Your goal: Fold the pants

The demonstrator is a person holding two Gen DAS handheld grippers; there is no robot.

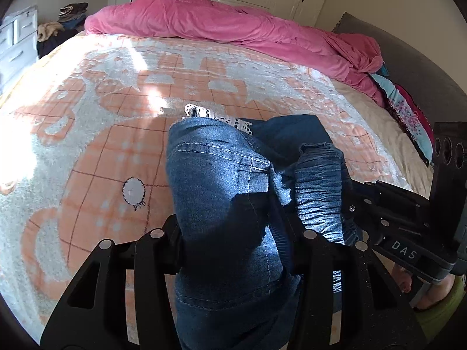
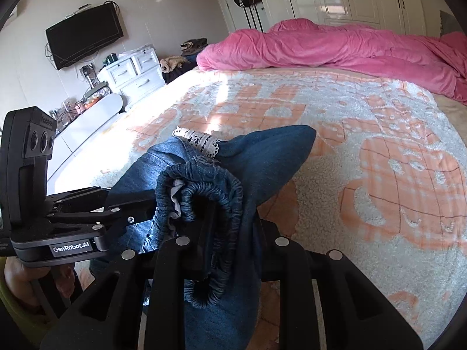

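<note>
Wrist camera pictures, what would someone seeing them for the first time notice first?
First, the bunched blue jeans, filling the near middle of both views, gripped by the left gripper and the right gripper, white lace trim peeking at their far end. Next, the pink duvet, heaped along the far side of the peach-and-white bed cover.

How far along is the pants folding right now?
Early. Done: both grippers have picked up the jeans. In hand: the left gripper and right gripper each clamp bunched denim near the elastic waistband over the bed. Left: spreading the jeans flat and every fold.
</note>
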